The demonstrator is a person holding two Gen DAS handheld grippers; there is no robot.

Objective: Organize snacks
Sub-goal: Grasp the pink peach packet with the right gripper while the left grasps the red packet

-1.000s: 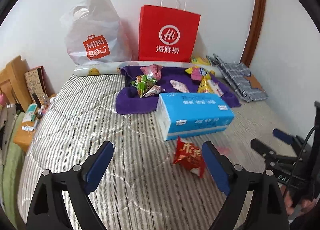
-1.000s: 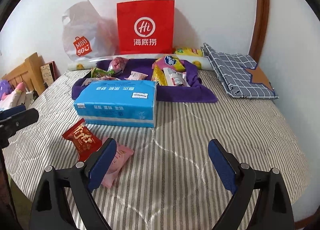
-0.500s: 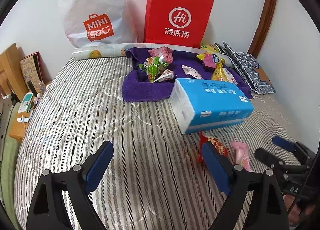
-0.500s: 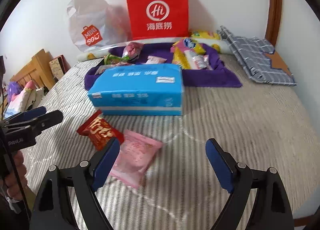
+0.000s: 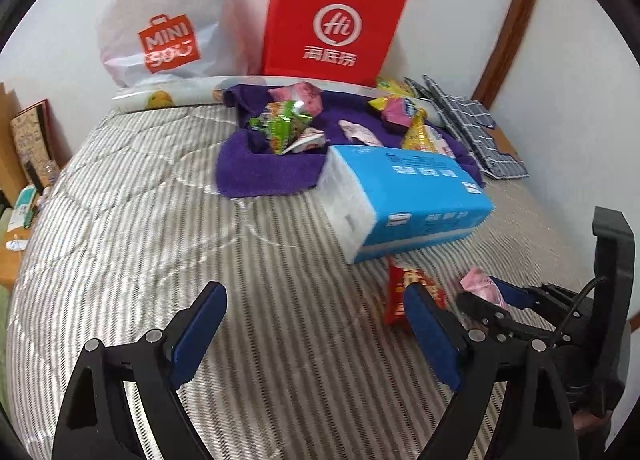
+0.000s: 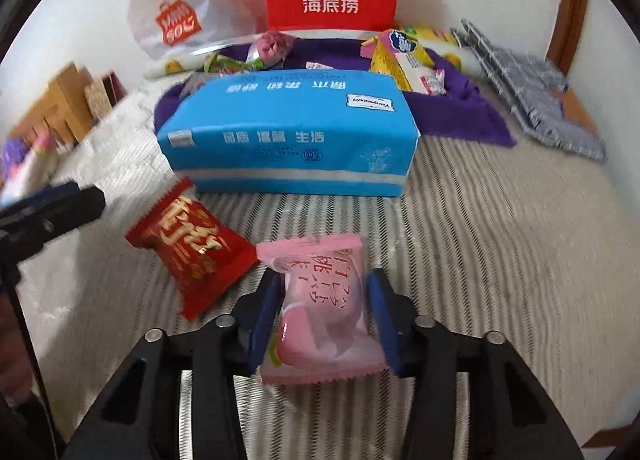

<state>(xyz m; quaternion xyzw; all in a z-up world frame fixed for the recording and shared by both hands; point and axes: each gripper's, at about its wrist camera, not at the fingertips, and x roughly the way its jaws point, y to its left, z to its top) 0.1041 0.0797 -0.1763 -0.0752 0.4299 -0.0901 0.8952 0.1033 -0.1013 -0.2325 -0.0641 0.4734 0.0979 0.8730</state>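
A pink snack packet point(image 6: 324, 316) lies on the striped bed cover point(image 6: 480, 240), and my right gripper point(image 6: 325, 280) is closing on it, blue pads pressed against both its sides. Just left of it, touching, lies a red snack packet point(image 6: 192, 244). In the left wrist view my left gripper point(image 5: 315, 296) hangs open over bare cover, with the red packet point(image 5: 404, 288) just beyond its right finger and the right gripper point(image 5: 492, 292) on the pink packet point(image 5: 478, 280) further right. More snacks point(image 5: 284, 124) sit on a purple towel point(image 5: 264, 172) at the back.
A blue tissue pack point(image 5: 404, 196) lies between the towel and the two packets. A red paper bag point(image 5: 332, 20) and a white plastic bag point(image 5: 160, 20) stand against the wall. Folded checked cloth point(image 5: 472, 124) lies at the right; a wooden bedside shelf point(image 5: 16, 164) at the left.
The right gripper moved down and forward over the pink packet and closed on it. The left gripper drifted lower and left, staying open.
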